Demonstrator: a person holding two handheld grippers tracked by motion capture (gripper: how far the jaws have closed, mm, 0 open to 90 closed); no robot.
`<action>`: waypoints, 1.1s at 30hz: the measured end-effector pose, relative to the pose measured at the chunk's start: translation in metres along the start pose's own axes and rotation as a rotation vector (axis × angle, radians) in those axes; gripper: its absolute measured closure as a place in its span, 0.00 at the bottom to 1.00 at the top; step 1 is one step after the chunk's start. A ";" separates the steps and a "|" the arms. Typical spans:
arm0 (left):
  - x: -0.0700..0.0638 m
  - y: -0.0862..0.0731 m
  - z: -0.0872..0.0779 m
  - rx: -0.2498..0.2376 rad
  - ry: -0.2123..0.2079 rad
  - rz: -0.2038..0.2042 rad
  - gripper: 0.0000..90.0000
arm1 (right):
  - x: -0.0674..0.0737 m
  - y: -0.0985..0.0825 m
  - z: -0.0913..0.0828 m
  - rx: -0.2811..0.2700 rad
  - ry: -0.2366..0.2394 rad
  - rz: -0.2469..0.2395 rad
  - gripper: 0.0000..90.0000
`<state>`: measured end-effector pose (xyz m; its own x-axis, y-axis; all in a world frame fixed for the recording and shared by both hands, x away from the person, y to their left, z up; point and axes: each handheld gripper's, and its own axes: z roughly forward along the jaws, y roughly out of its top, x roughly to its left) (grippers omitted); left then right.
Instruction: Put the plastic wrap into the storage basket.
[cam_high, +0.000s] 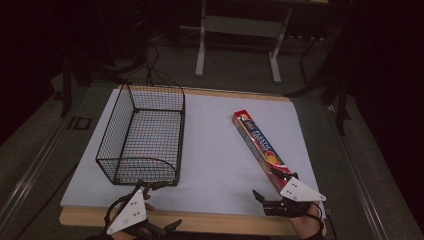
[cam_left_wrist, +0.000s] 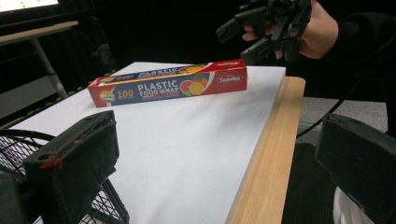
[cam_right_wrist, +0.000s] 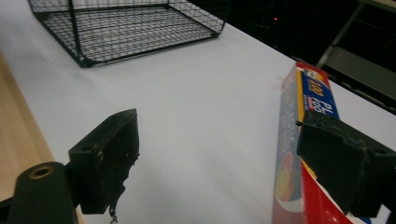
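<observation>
High view: both grippers, left (cam_high: 159, 206) and right (cam_high: 272, 189), gape empty at the table's (cam_high: 220, 221) near edge, food-wrap box (cam_high: 260, 146) beside the right.

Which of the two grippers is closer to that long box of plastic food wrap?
Right. The right gripper is open at the box's near end; the left gripper is open across the table by the wire basket.

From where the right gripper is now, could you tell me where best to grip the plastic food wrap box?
Probably the near end of the plastic food wrap box, from above, jaws across its narrow width. It lies flat on the white sheet, long and slim, and the open right gripper is already beside that end.
</observation>
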<state>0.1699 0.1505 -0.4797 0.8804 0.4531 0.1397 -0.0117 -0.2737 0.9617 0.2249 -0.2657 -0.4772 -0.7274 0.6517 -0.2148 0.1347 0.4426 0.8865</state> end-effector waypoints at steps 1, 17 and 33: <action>0.000 0.000 0.000 0.000 -0.003 0.000 0.00 | 0.000 0.000 0.000 0.000 0.000 0.000 0.14; -0.006 0.003 0.003 -0.010 -0.032 0.021 0.00 | 0.011 0.032 0.006 -0.039 0.086 -0.015 0.17; -0.006 0.003 0.003 -0.014 -0.032 0.024 0.00 | -0.016 0.076 0.006 -0.089 0.019 0.013 0.14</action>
<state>0.1657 0.1445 -0.4784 0.8945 0.4192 0.1555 -0.0394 -0.2726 0.9613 0.2503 -0.2389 -0.4089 -0.7389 0.6447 -0.1959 0.0846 0.3771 0.9223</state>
